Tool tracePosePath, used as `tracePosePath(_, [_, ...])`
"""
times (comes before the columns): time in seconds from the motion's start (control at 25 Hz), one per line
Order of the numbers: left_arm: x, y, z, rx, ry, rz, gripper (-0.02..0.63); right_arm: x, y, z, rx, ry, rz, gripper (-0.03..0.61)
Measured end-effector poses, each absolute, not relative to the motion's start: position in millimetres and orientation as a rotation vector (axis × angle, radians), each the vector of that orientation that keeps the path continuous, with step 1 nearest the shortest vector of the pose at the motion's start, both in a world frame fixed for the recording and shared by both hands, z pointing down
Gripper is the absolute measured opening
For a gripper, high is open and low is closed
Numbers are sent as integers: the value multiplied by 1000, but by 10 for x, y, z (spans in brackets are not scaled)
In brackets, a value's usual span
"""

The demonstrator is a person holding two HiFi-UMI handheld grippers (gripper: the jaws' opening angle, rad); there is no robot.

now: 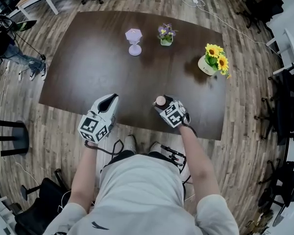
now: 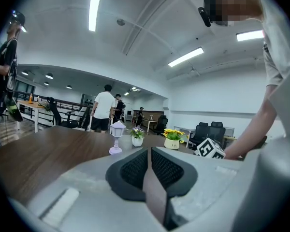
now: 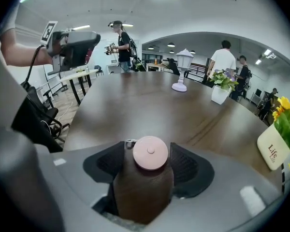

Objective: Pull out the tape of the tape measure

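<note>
**Head view:** the tape measure (image 1: 159, 100) shows only as a small pink disc on the dark table (image 1: 88, 58), close to the table's near edge. Its lower side is covered by the right gripper (image 1: 161, 102), and neither a slot nor any tape can be made out. The right forearm reaches forward, with that gripper tipped down onto the table. The left gripper (image 1: 109, 100) hangs over the same edge, well to the left. From above, its jaws cannot be judged. The person's torso (image 1: 142, 190) fills the bottom of the frame.

**Left gripper view:** the left gripper (image 2: 149, 166) has its ribbed pads (image 2: 135, 167) pressed together, with only a thin seam and nothing between them. It points almost level across the table toward a lilac lantern ornament (image 2: 116, 137) and two flower pots (image 2: 173, 140). Its own body hides the tape measure and most of the right gripper. Only that gripper's marker cube (image 2: 210, 149) and the bare forearm behind it show.

**Right gripper view:** the right gripper (image 3: 150, 154) has its jaws wide apart. The tape measure (image 3: 150, 152) lies flat between them, and the pads stand just beside its rim without visibly pressing on it. A tiny metal bit at the disc's upper left rim is too small to identify. The left gripper (image 3: 89, 43) is held up in the air at upper left, its forearm cut off by the frame edge, with a cable (image 3: 37, 64) hanging below it
</note>
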State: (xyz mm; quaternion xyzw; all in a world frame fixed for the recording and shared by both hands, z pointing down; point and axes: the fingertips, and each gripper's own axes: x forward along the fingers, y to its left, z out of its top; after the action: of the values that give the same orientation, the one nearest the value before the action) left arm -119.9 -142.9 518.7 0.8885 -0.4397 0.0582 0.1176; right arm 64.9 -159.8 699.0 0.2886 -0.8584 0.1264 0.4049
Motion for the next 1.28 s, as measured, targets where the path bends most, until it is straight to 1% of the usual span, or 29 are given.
tracePosePath(0.04, [-1214, -1418, 5195, 2596, -1291, 173, 32, 655, -1611, 7022, 717, -2165, 322, 286])
tracePosePath(0.12, [-1245, -1401, 5203, 2587, -1300, 174, 31, 672, -1649, 7106, 696, -2176, 331, 311])
tracePosePath(0.16, [-1258, -1395, 5205, 2583, -1305, 174, 31, 667, -1659, 7138, 678, -2187, 334, 311])
tracePosePath(0.24, [-1274, -1386, 5213, 2577, -1311, 174, 32, 618, -1644, 7130, 632, -2214, 343, 286])
tracePosePath(0.32, [-1281, -1376, 5220, 2573, -1316, 176, 31, 587, -1595, 7089, 601, -2214, 369, 224])
tracePosePath(0.64, [-1265, -1330, 5148, 2584, -1323, 155, 32, 585, -1595, 7013, 669, -2207, 369, 222])
tracePosePath(0.8, [-1223, -1280, 5127, 2588, -1298, 126, 32, 537, -1630, 6620, 783, -2340, 407, 222])
tracePosePath(1.04, [-986, -1212, 5069, 2602, -1190, 41, 32, 373, -1506, 5737, 838, -2550, 256, 222])
tracePosePath(1.28, [-604, -1226, 4984, 2626, -1016, -35, 129, 277, -1396, 4938, 909, -2711, 140, 222])
